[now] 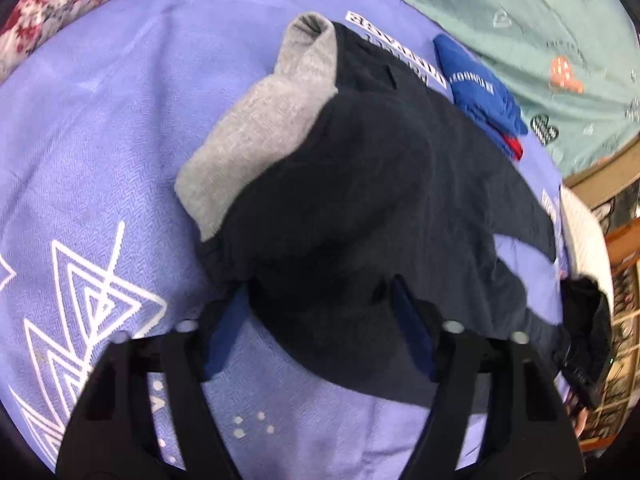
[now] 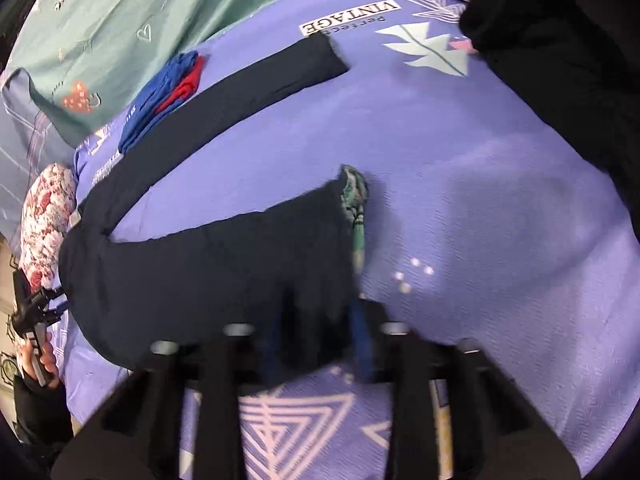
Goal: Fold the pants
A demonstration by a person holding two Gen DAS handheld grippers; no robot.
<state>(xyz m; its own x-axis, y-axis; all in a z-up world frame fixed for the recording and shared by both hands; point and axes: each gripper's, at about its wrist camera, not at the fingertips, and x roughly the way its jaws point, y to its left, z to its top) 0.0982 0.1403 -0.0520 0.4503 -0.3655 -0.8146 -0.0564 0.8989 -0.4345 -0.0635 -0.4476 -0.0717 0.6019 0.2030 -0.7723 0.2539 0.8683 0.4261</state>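
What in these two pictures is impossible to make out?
- Left claw tips: left wrist view, buried under the dark pants, so the grip is unclear.
- Right claw tips: right wrist view, motion-blurred against the pants.
- Grey garment: left view, its lower part lies under the pants.
- Blue and red clothes: right view, partly behind a pant leg.
- Black shape: right view, cut off by the frame edge.

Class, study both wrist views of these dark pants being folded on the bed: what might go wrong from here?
1. The two legs lie spread apart; the far leg may stay splayed, giving a crooked fold.
2. The grey lining is turned out at the waist and might be trapped inside the fold.
3. The blue garment touches that leg and may be dragged along.
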